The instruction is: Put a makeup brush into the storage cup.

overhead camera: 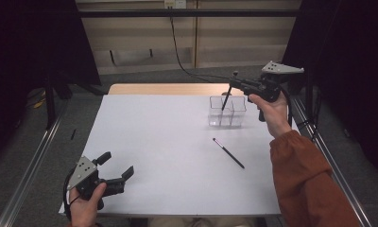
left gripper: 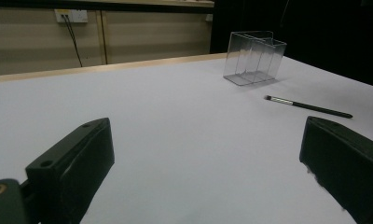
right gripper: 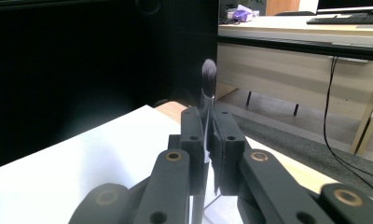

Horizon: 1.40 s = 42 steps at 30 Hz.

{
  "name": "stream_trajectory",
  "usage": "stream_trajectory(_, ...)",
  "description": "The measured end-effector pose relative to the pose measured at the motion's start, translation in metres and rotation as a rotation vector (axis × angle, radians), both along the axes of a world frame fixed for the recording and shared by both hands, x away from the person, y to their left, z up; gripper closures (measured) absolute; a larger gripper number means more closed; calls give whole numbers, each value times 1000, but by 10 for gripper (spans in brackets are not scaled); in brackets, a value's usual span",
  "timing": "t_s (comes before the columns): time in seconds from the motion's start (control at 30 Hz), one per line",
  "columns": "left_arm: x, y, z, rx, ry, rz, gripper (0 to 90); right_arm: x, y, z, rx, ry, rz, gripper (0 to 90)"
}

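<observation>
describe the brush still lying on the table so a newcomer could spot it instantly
On the white table, look just in front of the clear divided organizer at the far right. The thin black makeup brush lies flat and slanted there; the other brush stands upright, clamped in the right gripper.

Dim, even overhead light is washing the white table [overhead camera: 168, 142] while black surroundings are swallowing the edges, the clear box [left gripper: 253, 58] is casting only a faint shadow, and the near jaws are blurring softly in both gripper views.

White table [overhead camera: 154, 156], wall socket [left gripper: 71, 16], distant keyboard [right gripper: 345, 19]
</observation>
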State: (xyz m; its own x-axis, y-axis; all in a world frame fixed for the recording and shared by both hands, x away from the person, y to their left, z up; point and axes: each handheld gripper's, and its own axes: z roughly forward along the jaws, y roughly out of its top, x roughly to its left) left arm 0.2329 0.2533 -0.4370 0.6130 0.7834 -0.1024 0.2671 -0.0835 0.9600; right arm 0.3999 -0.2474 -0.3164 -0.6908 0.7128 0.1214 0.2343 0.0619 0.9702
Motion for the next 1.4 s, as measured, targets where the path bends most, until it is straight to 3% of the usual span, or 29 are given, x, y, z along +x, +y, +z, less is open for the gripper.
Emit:
stream_trajectory(0.6,0,0,1,18,-4,-8,30,26,11,-2,-15,-3,-48,844)
stream_trajectory(1.4,3,0,1,24,-4,-10,34,47,20,-27,-62,39,-81,843)
